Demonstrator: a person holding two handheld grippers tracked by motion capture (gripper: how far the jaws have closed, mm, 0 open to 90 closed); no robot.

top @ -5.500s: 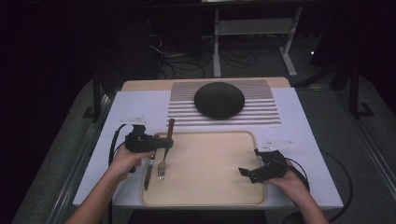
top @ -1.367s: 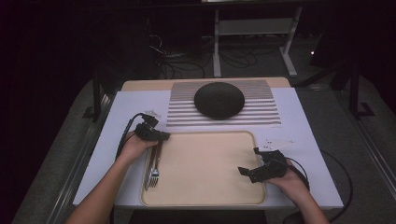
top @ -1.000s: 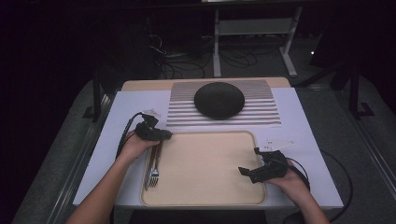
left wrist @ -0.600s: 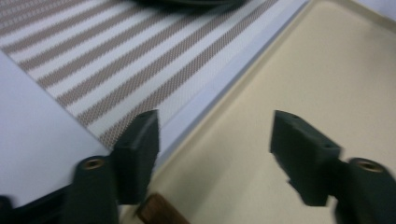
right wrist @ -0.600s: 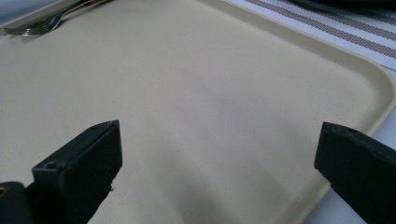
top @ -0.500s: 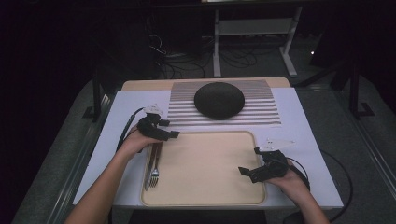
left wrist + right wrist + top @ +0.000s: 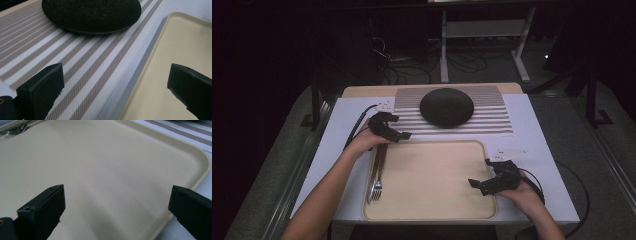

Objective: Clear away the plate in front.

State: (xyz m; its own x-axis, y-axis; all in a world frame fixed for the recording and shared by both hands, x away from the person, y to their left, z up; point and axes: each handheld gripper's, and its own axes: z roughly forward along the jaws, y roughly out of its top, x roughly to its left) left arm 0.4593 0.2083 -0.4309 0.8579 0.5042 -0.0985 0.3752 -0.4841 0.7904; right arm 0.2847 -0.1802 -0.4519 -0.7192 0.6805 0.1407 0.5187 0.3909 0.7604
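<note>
The left hand-held gripper (image 7: 393,131) hovers at the far left corner of the beige tray (image 7: 432,212), its jaws just spread wide apart with nothing between them. It points toward the dark domed bowl (image 7: 447,106), upside down on the striped placemat (image 7: 502,117). The fork (image 7: 376,182) and a wooden-handled utensil beside it lie along the tray's left edge. The right hand-held gripper (image 7: 484,184) rests over the tray's right edge, jaws apart and empty.

If the bowl comes next, I'd worry about grip: its smooth rounded back offers little to pinch, so the jaws could slide off or push it across the mat. A low sweep of the left arm could also nudge the cutlery.

The white table (image 7: 342,125) sits in a dim room, with cables on the floor and a metal frame behind.
</note>
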